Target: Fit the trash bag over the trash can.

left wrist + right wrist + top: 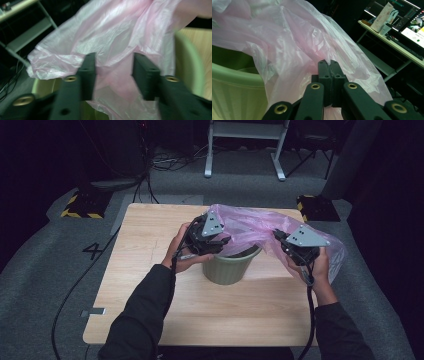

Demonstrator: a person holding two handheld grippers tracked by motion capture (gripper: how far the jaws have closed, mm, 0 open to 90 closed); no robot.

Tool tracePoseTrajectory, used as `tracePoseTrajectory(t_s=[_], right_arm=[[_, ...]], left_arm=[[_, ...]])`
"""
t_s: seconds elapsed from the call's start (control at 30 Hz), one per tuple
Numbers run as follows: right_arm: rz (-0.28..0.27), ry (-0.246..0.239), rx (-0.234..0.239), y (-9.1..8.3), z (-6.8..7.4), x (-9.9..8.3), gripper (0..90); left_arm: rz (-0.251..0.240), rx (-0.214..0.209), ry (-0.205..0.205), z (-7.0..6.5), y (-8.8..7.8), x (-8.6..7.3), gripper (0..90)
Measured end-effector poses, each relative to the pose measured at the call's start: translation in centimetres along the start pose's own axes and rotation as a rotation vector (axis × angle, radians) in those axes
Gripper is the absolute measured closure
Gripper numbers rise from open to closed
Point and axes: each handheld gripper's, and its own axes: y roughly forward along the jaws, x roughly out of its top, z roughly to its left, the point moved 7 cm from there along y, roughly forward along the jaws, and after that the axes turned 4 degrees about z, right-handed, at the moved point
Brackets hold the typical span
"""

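The high view looked down from above the person's side of the light wooden table (pixel 150 305), facing forward, far enough back to take in the whole tabletop and the grey floor around it. The left gripper view sat very close behind the left gripper (pixel 113 72), looking along its two black jaws at the thin pink plastic bag (pixel 112 32) and the round pale green bucket (pixel 192 67). The right gripper view sat just as close behind the right gripper (pixel 329 65), facing the same bag and bucket, with a desk and bright screens (pixel 412 22) far behind. All three views shared the bag and bucket.
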Motion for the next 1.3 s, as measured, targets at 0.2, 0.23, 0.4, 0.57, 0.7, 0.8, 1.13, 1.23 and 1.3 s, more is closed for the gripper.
tracePoseTrajectory(t_s=[0.2,0.23,0.4,0.57,0.7,0.8,1.13,1.23,1.3], right_arm=[[-0.026,-0.038,0.066,-0.5,0.8,0.4,89.7],[-0.019,-0.052,0.068,-0.5,0.9,0.5,89.8],[0.004,-0.105,0.087,-0.4,1.7,1.3,89.6],[0.036,-0.121,0.103,0.1,2.1,1.6,89.3],[0.049,-0.121,0.116,0.5,2.5,1.7,88.4],[0.048,-0.126,0.133,0.5,2.9,1.9,85.8],[0.039,-0.113,0.183,-0.1,3.4,1.9,77.2],[0.037,-0.100,0.188,-0.2,3.4,1.8,72.2],[0.032,-0.093,0.191,-0.3,3.3,1.7,65.9]], left_arm=[[0.070,-0.039,0.011,0.0,1.5,-0.6,73.7],[0.071,-0.043,0.009,0.0,1.5,-0.6,74.0],[0.093,-0.033,0.007,0.0,1.6,-0.6,58.2],[0.001,-0.041,-0.019,-0.4,0.6,0.4,35.4],[-0.022,-0.055,0.014,-1.4,0.5,1.0,31.0],[-0.001,-0.062,0.035,-1.9,1.0,1.1,32.8],[0.058,-0.031,0.096,-1.9,2.0,0.7,87.9],[0.064,-0.043,0.102,-1.9,2.3,0.5,89.8],[0.069,-0.043,0.097,-1.7,2.5,0.4,89.9]])
